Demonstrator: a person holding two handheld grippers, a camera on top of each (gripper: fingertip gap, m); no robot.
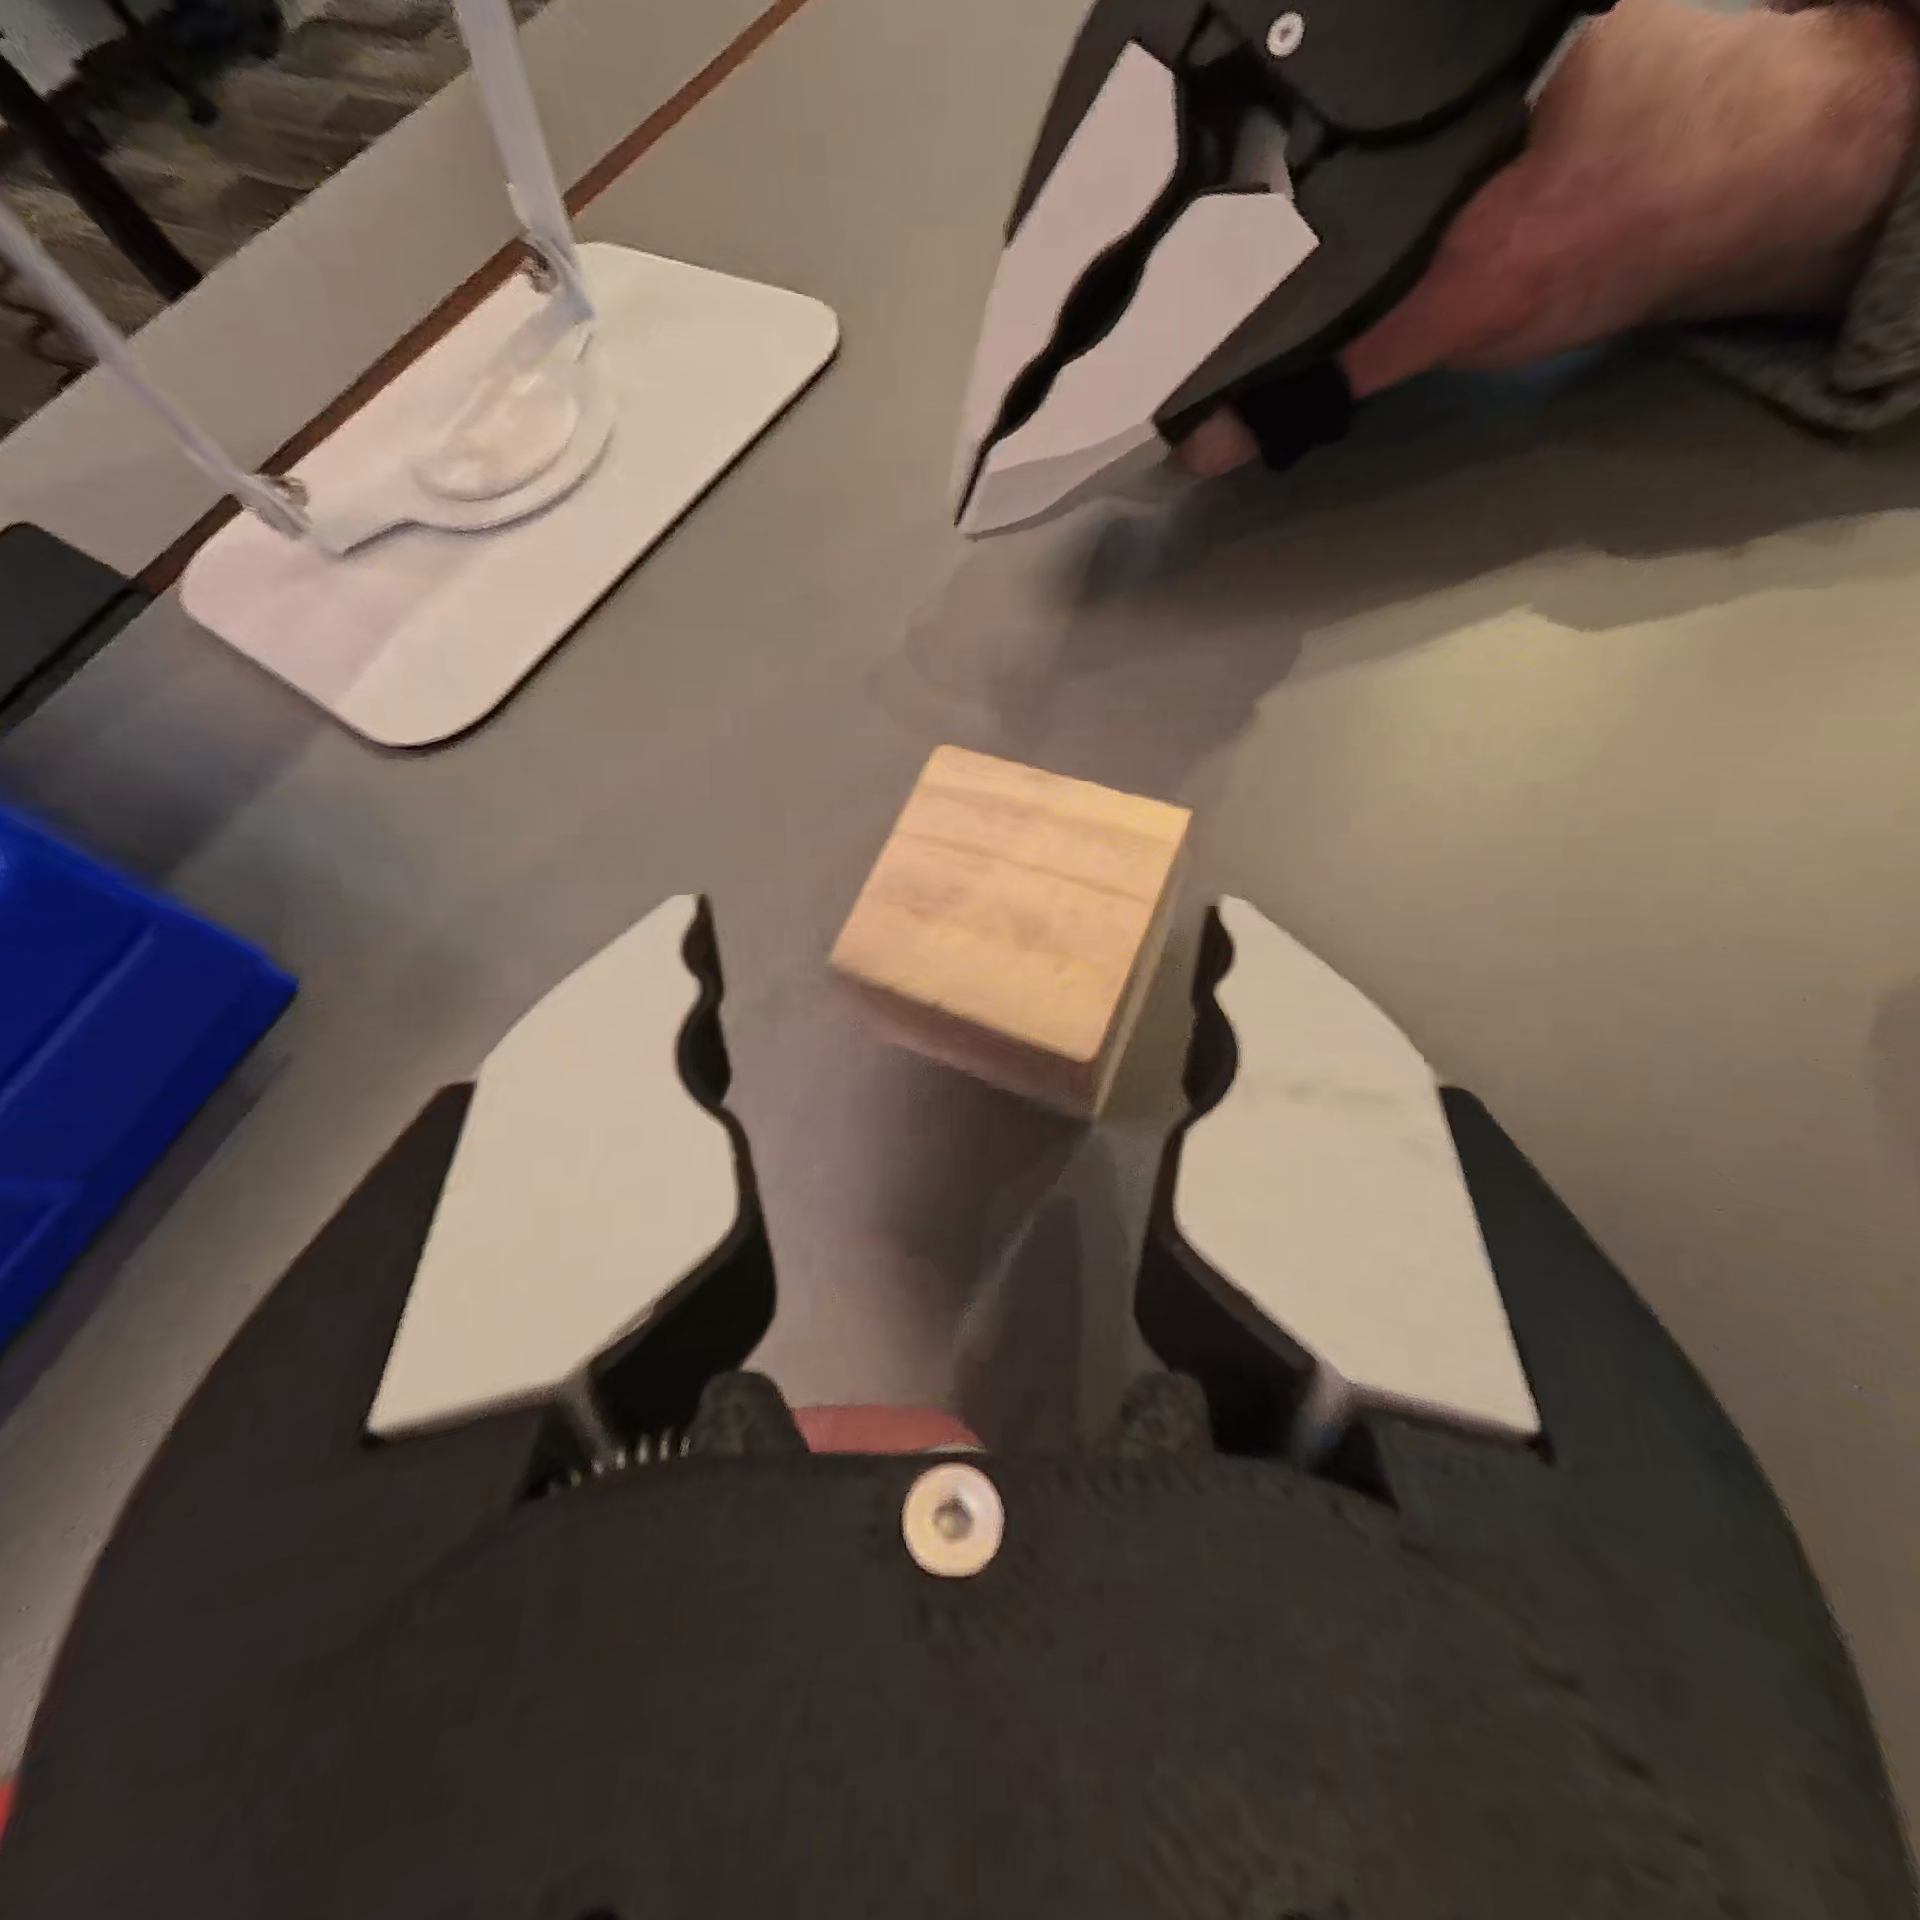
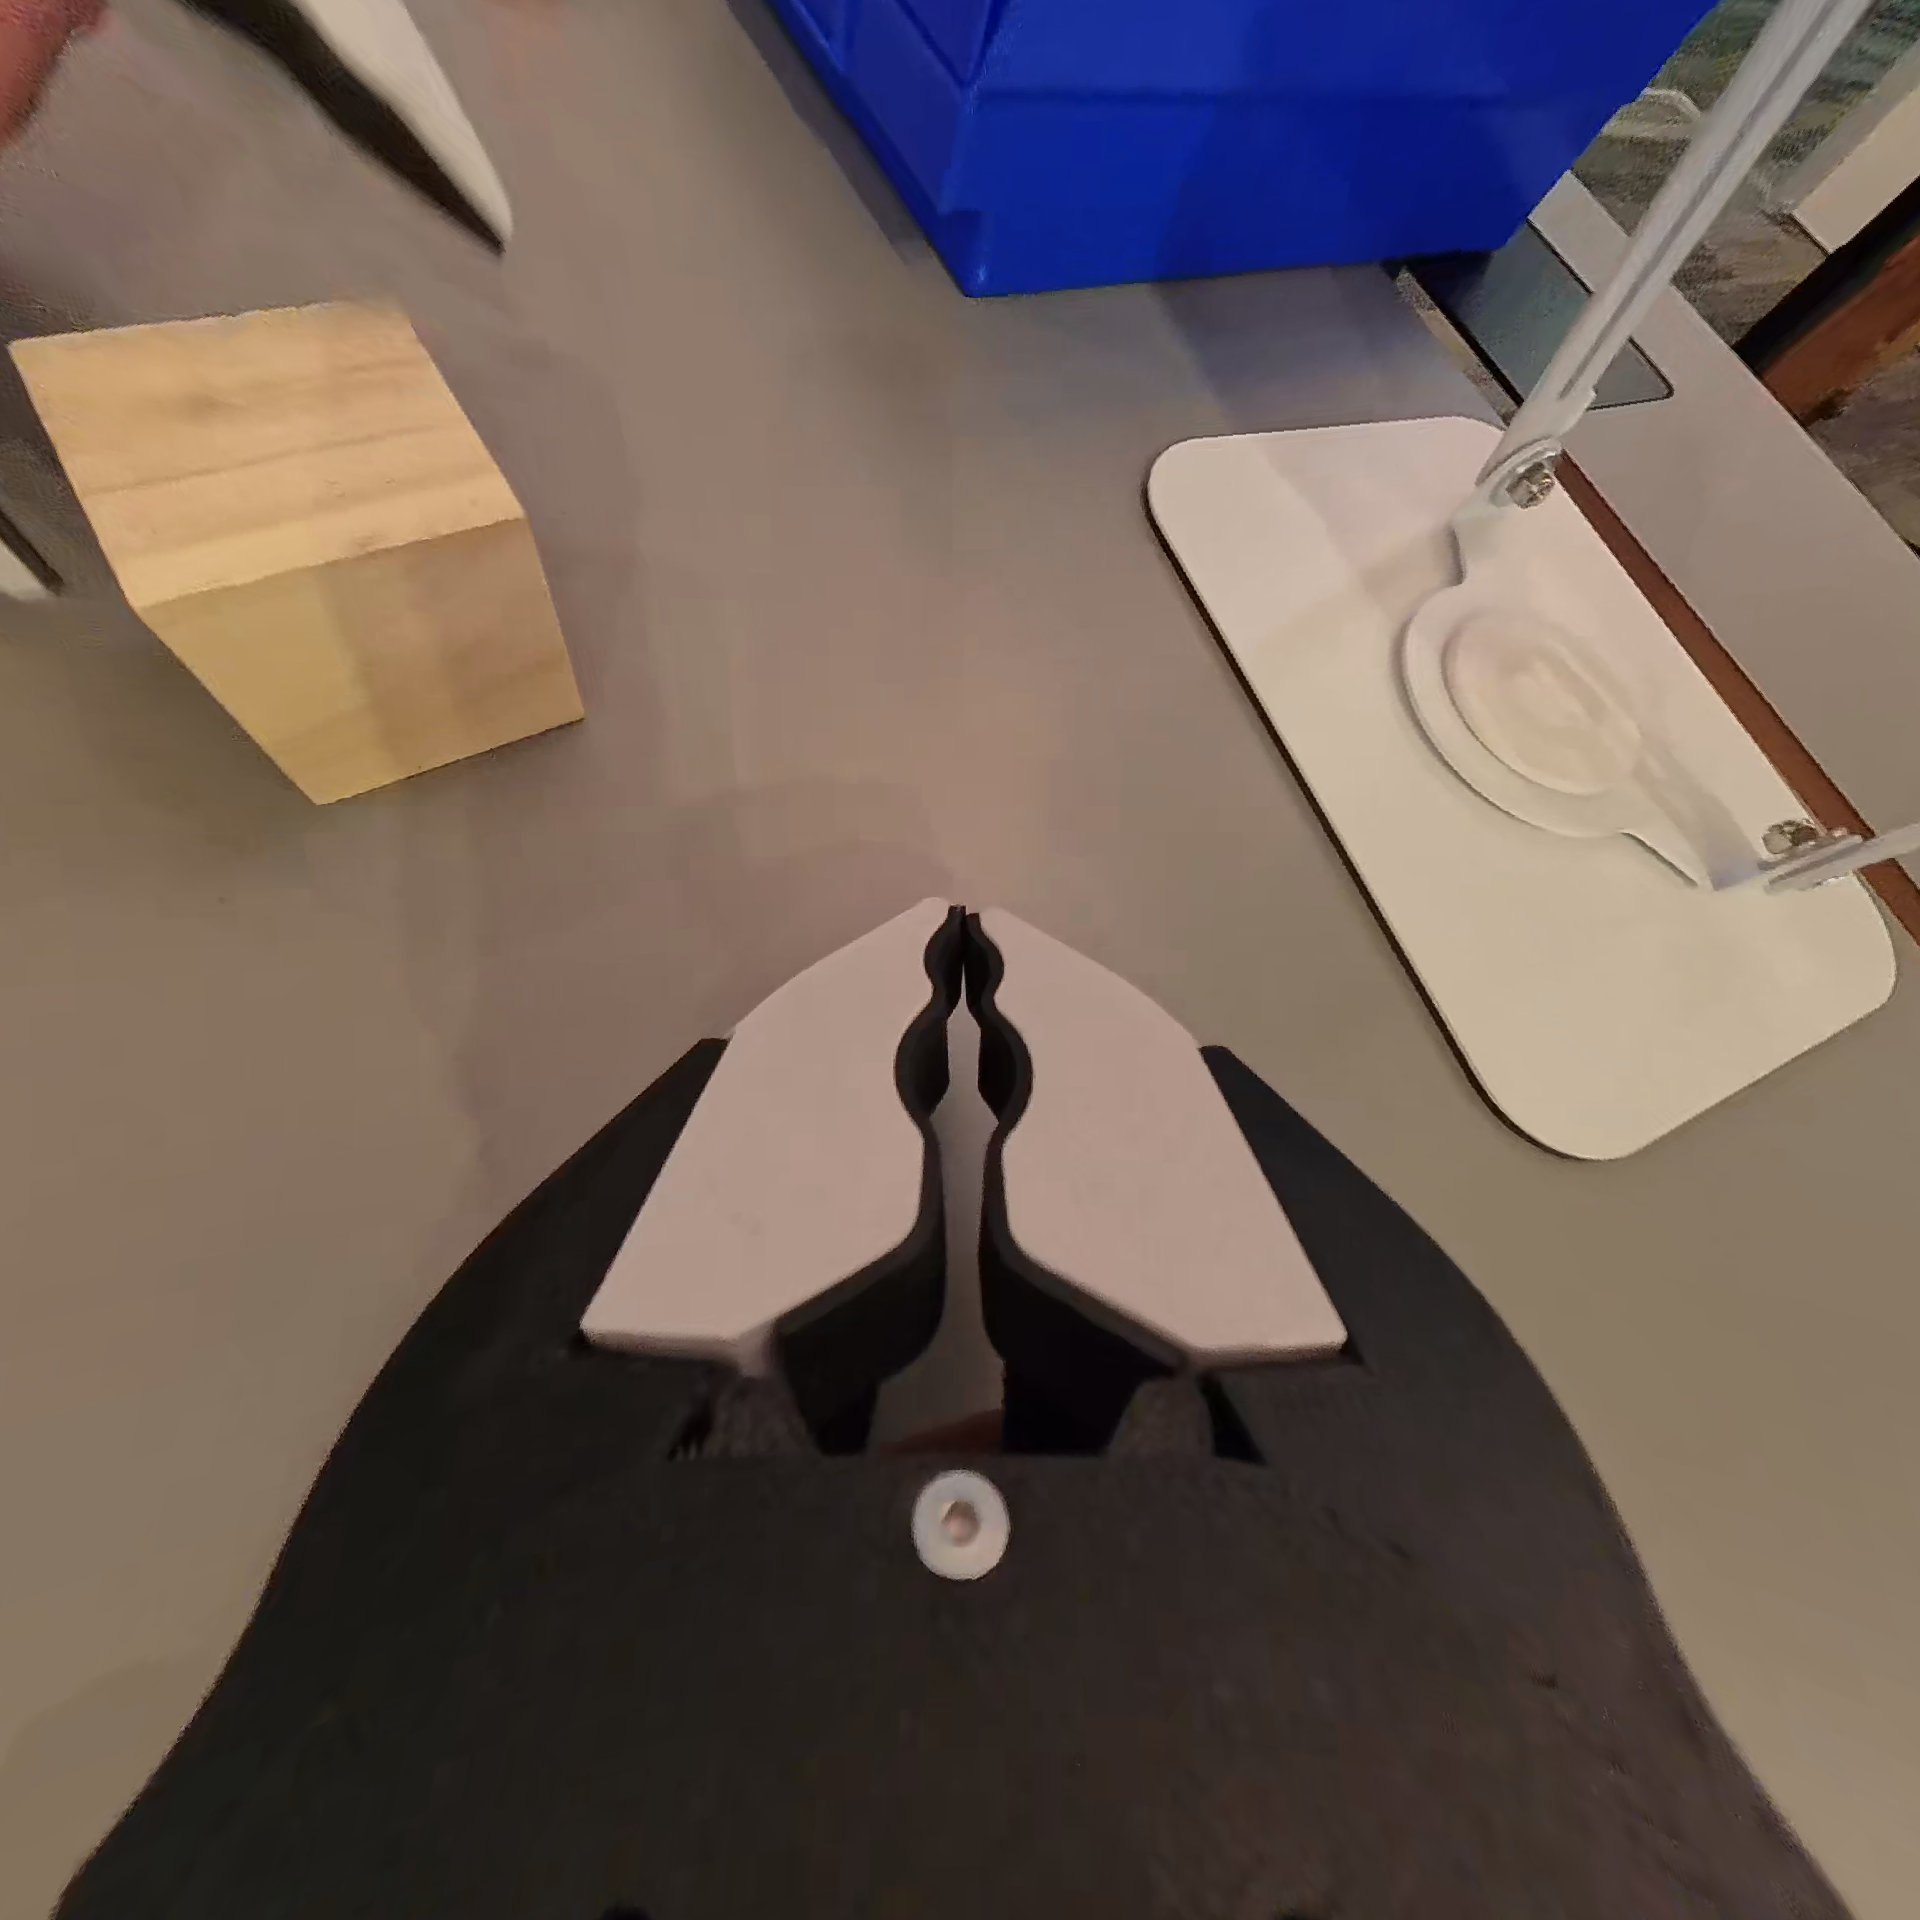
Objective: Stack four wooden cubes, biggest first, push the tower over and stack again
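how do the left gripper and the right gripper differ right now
The left gripper is open, its fingers spread wide; the right gripper is shut, tips meeting on nothing.
The left gripper has the wooden cube just ahead, about between its fingertips, not yet clamped; the right gripper points at bare grey table, the cube off to its left.
Both share black bodies and pale finger plates.

My left view smeared with motion blur, blue bin [image 1: 94, 1049] cut by its left edge, stand rods [image 1: 520, 156] running out the top, right view clipping the left gripper [image 2: 416, 125] at top, cube's [image 2: 291, 520] far faces hidden.
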